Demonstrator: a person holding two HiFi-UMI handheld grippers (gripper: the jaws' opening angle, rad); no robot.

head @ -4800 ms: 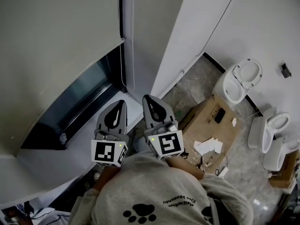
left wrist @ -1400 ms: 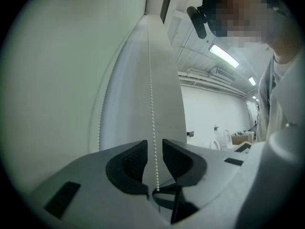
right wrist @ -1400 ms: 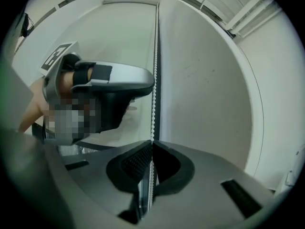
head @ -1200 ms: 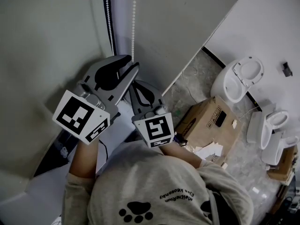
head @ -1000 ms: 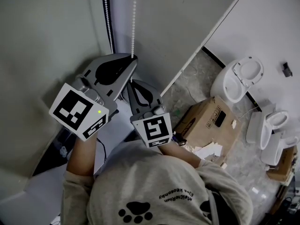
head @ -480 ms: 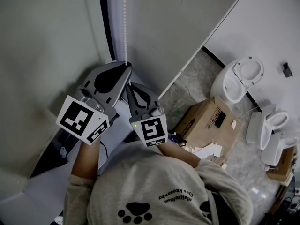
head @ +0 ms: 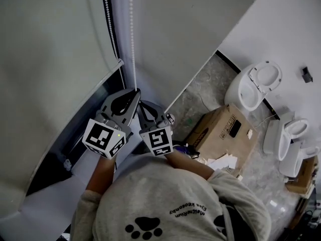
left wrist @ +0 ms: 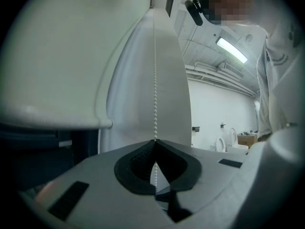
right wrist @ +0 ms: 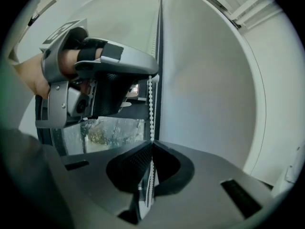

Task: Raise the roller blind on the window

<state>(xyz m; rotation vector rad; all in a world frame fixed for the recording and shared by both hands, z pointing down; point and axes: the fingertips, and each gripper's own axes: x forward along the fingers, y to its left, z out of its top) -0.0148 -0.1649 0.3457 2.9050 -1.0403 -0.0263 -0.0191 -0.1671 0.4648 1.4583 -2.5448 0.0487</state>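
The pale roller blind (head: 50, 74) hangs at the left, its bottom bar (left wrist: 52, 120) above dark window glass (head: 70, 134). A white bead chain (head: 132, 39) drops beside the frame. My left gripper (head: 136, 91) is shut on one strand of the chain (left wrist: 155, 80), which runs up from the closed jaw tips. Just below and right of it, my right gripper (head: 140, 104) is shut on a strand of the chain (right wrist: 151, 106) too. In the right gripper view the left gripper (right wrist: 107, 68) sits directly above, on the same chain. A second strand (head: 107, 14) hangs free to the left.
A white wall panel (head: 180, 29) stands right of the chain. On the stone floor to the right are a cardboard box (head: 223, 129) and white toilets (head: 256, 87) (head: 291, 139). The person's torso fills the bottom of the head view.
Both grippers have come down together with the chain clamped in them. The blind's bottom bar now shows higher, with more dark glass under it.
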